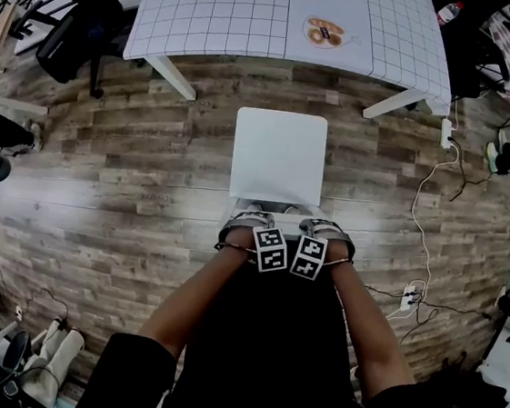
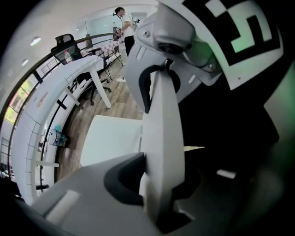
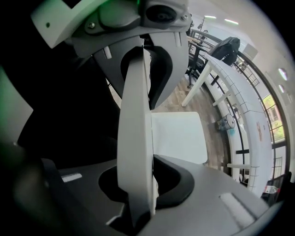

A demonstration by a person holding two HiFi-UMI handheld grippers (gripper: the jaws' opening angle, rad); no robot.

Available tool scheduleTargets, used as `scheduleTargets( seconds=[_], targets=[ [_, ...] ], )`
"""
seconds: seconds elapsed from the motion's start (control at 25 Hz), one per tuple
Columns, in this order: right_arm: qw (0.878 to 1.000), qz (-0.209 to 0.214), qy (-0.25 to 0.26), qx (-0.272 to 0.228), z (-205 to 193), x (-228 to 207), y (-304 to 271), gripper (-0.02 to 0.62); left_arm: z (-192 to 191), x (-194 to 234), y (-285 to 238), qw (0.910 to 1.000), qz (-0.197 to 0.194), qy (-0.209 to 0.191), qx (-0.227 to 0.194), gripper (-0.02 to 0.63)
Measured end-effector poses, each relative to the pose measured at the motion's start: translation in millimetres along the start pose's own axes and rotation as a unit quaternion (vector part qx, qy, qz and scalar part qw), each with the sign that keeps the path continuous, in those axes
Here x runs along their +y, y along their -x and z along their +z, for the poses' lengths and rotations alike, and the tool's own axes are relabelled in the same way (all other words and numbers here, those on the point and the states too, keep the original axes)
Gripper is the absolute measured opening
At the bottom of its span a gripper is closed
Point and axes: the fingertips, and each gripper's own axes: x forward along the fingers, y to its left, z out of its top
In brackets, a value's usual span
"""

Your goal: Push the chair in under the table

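Observation:
A white chair (image 1: 279, 156) stands on the wood floor facing the white grid-patterned table (image 1: 258, 16), its seat out in front of the table edge. My left gripper (image 1: 248, 225) and right gripper (image 1: 328, 232) sit side by side on the top edge of the chair's backrest, both pointing down. In the left gripper view the white backrest panel (image 2: 161, 120) runs between the jaws of the left gripper (image 2: 156, 193), which press on it. In the right gripper view the backrest (image 3: 133, 115) is clamped the same way by the right gripper (image 3: 138, 184), with the seat (image 3: 177, 136) beyond.
A black office chair (image 1: 84, 14) stands left of the table. A white cable and power strip (image 1: 409, 298) lie on the floor to the right. A small clear container (image 2: 55, 137) sits on the floor under the table. A person (image 2: 124, 23) stands far off.

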Motion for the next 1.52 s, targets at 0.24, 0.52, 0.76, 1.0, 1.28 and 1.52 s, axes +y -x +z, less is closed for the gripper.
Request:
scheduleTargets(
  seconds=[0.24,0.52,0.76,1.0,1.28,1.52],
  targets=[
    [1.000,-0.016,-0.002,0.019,-1,-28,-3,0.078,1,23,9,0.9997,0.005,0.013,-0.020,0.092],
    [1.000,-0.012,0.007,0.023,-9,-63,6,0.083,13,53,19,0.9997,-0.013,0.005,-0.023,0.092],
    [1.000,-0.015,0.013,0.018,-2,-74,16,0.081,12,65,33,0.9993,-0.015,0.022,-0.026,0.094],
    [1.000,-0.005,0.001,0.016,-3,-107,7,0.084,14,98,27,0.9993,-0.018,0.028,-0.015,0.095],
    [1.000,-0.001,0.002,0.015,2,-155,16,0.084,16,147,42,0.9991,-0.020,0.037,-0.012,0.095],
    [1.000,-0.002,0.008,0.013,6,-191,15,0.084,15,183,45,0.9986,-0.013,0.050,-0.005,0.095]
  ],
)
